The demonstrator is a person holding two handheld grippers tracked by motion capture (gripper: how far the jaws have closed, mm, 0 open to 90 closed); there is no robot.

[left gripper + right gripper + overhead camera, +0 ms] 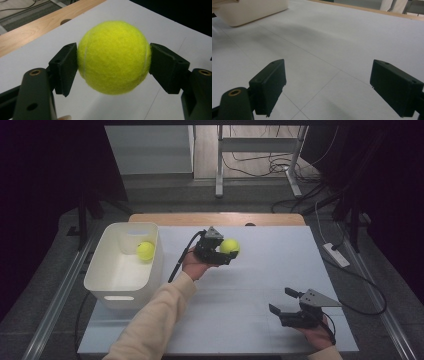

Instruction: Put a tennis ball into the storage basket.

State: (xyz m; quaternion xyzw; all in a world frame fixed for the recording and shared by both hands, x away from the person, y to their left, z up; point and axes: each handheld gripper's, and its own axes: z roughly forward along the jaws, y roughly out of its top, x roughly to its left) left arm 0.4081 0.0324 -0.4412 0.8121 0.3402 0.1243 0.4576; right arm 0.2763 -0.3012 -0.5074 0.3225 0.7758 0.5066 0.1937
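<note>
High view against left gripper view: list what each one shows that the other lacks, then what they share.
High view alone: the white bin with a second tennis ball inside, the open right gripper low over the table, and the floor cables beyond.

Left gripper view alone: the pads pressing the ball's sides, and its seam.

Both: the held tennis ball, the left gripper, the white table surface and its wooden edge.

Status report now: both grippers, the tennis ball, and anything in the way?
Left gripper shut on tennis ball, off the table. Right gripper open, nothing between its jaws. Second tennis ball inside the white bin. Nothing between held ball and bin.
</note>
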